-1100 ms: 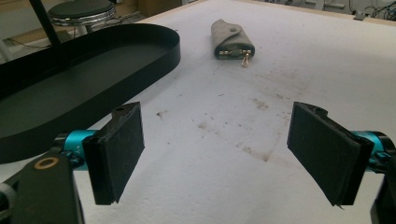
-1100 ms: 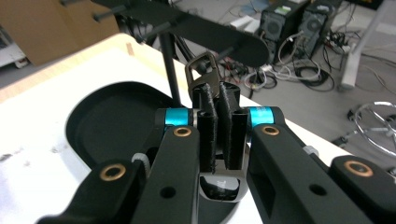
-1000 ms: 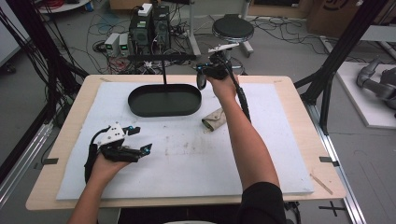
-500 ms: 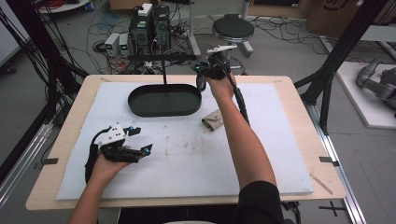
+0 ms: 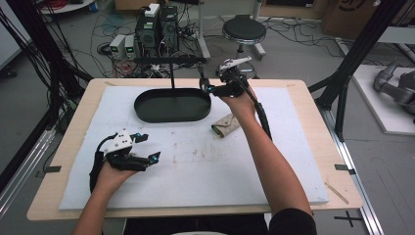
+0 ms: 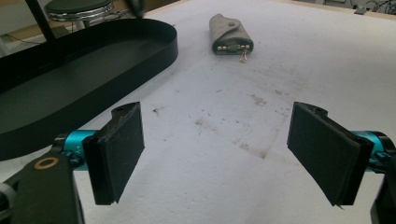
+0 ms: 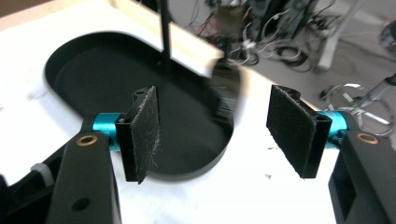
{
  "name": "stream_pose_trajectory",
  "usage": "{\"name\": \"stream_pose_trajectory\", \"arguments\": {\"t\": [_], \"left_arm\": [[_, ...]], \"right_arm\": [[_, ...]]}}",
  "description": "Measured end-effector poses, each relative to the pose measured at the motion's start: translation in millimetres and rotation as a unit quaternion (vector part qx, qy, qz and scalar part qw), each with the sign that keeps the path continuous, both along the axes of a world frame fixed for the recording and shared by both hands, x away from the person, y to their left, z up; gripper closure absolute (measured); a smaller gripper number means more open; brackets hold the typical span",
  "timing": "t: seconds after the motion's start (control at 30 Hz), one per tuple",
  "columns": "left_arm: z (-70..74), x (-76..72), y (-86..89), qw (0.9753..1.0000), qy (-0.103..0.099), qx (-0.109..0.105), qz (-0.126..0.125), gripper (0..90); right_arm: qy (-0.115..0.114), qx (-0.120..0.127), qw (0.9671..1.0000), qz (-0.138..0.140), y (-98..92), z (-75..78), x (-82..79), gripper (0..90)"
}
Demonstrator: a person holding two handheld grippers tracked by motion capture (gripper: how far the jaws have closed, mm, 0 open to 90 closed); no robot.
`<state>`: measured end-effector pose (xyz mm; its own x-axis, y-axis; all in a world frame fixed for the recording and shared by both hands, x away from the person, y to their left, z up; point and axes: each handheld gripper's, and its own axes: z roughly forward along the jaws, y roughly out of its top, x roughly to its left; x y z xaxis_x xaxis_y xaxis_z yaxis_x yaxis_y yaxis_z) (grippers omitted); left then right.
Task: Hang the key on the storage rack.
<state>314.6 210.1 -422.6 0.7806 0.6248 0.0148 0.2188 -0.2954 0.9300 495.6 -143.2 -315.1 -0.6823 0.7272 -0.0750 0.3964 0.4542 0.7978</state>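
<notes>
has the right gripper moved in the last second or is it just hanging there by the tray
Yes, slightly. In the high view the right gripper has shifted up and away from the person, from level with the black tray's right end toward the table's far edge.

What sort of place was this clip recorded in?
Most likely a robotics lab or data-collection workshop: a foam-topped table, computers with tangled cables on the floor behind it, and a black frame post beside it.
</notes>
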Motion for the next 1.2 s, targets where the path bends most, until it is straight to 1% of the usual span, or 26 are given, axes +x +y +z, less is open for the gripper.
{"name": "stream_pose_trajectory", "arguments": {"t": [0.07,0.1,0.13,0.17,0.2,0.23,0.3,0.37,0.4,0.43,0.47,0.5,0.57,0.6,0.63,0.67,0.73,0.77,0.8,0.83,0.87,0.93,1.0,1.2], "left_arm": [[-0.1,0.2,-0.2,1.0000,-0.002,0.004,0.000,18.7],[-0.1,0.2,-0.3,1.0000,-0.002,0.004,0.000,18.7],[-0.1,-0.3,-0.4,1.0000,0.000,0.001,0.001,18.7],[0.0,-0.4,-0.2,1.0000,0.000,0.001,0.002,18.7],[0.1,-0.5,0.0,1.0000,0.000,0.001,0.001,18.7],[0.2,-0.4,0.3,1.0000,-0.001,0.001,0.001,18.7],[0.1,-0.5,0.3,1.0000,0.000,0.002,0.000,18.7],[-0.7,-0.3,-0.6,1.0000,0.001,0.004,0.001,18.7],[-1.0,0.1,-0.9,1.0000,0.001,0.007,0.000,18.7],[-1.3,0.4,-1.1,1.0000,0.001,0.008,-0.001,18.7],[-1.6,0.2,-1.6,1.0000,0.003,0.007,0.000,18.7],[-1.8,0.1,-2.2,1.0000,0.003,0.007,0.000,18.7],[-1.9,0.1,-2.6,1.0000,0.002,0.008,-0.002,18.7],[-1.9,-0.1,-2.9,1.0000,0.003,0.008,-0.002,18.7],[-1.8,-0.2,-2.8,1.0000,0.003,0.009,-0.002,18.7],[-1.9,-0.6,-3.0,1.0000,0.004,0.008,-0.001,18.7],[-2.4,-0.6,-2.9,1.0000,0.005,0.006,-0.001,18.7],[-2.7,-0.7,-3.0,1.0000,0.006,0.005,-0.001,18.7],[-2.9,-0.7,-3.0,1.0000,0.006,0.006,-0.001,18.7],[-3.1,-0.6,-2.9,1.0000,0.006,0.006,-0.002,18.7],[-3.2,-0.7,-3.0,1.0000,0.006,0.006,-0.002,18.7],[-3.2,-0.5,-3.1,1.0000,0.006,0.006,-0.002,18.7],[-3.3,-0.5,-3.5,1.0000,0.007,0.006,-0.001,18.7],[-3.1,-1.3,-4.1,1.0000,0.007,0.005,-0.002,18.7]], "right_arm": [[0.008,-0.013,0.9999,-0.002,-0.6,-1.2,-4.5,35.6],[0.010,-0.013,0.9999,-0.002,-1.4,-2.8,-6.8,36.1],[-0.001,-0.006,1.0000,-0.003,-3.4,-5.0,-10.6,37.5],[-0.024,-0.003,0.9997,-0.005,-7.2,-7.7,-15.0,37.8],[-0.025,-0.002,0.9997,-0.008,-10.6,-9.4,-17.7,37.8],[-0.019,0.000,0.9998,-0.008,-14.8,-11.2,-19.6,37.7],[-0.017,0.011,0.9998,-0.007,-23.3,-15.6,-25.0,37.7],[-0.004,-0.003,0.9999,-0.015,-30.4,-17.2,-28.8,35.7],[-0.015,-0.007,0.9997,-0.018,-35.3,-18.8,-32.7,35.8],[-0.029,-0.005,0.9994,-0.018,-39.4,-20.3,-36.6,35.7],[-0.029,-0.005,0.9995,-0.015,-41.9,-21.0,-38.8,34.1],[-0.019,-0.008,0.9996,-0.016,-44.6,-21.6,-40.0,30.3],[0.001,0.000,0.9998,-0.021,-49.6,-22.9,-42.1,25.7],[-0.003,0.007,0.9998,-0.018,-52.3,-24.0,-44.5,25.4],[-0.016,0.014,0.9997,-0.008,-55.7,-25.8,-49.2,25.3],[-0.019,0.015,0.9997,-0.006,-57.4,-27.2,-51.6,24.7],[-0.001,0.020,0.9998,-0.008,-61.9,-30.7,-54.8,21.8],[-0.002,0.030,0.9995,-0.007,-64.9,-33.3,-58.1,21.8],[-0.010,0.037,0.9993,-0.002,-68.6,-35.9,-61.7,21.8],[-0.008,0.036,0.9993,-0.002,-71.9,-38.0,-64.1,21.8],[0.003,0.037,0.9993,-0.005,-74.7,-39.9,-65.9,21.8],[-0.006,0.053,0.9985,0.003,-83.5,-45.7,-73.6,21.7],[-0.005,0.054,0.9985,0.004,-88.3,-49.1,-77.7,21.3],[-0.006,0.059,0.9982,0.011,-104.8,-66.1,-97.9,21.2]]}}
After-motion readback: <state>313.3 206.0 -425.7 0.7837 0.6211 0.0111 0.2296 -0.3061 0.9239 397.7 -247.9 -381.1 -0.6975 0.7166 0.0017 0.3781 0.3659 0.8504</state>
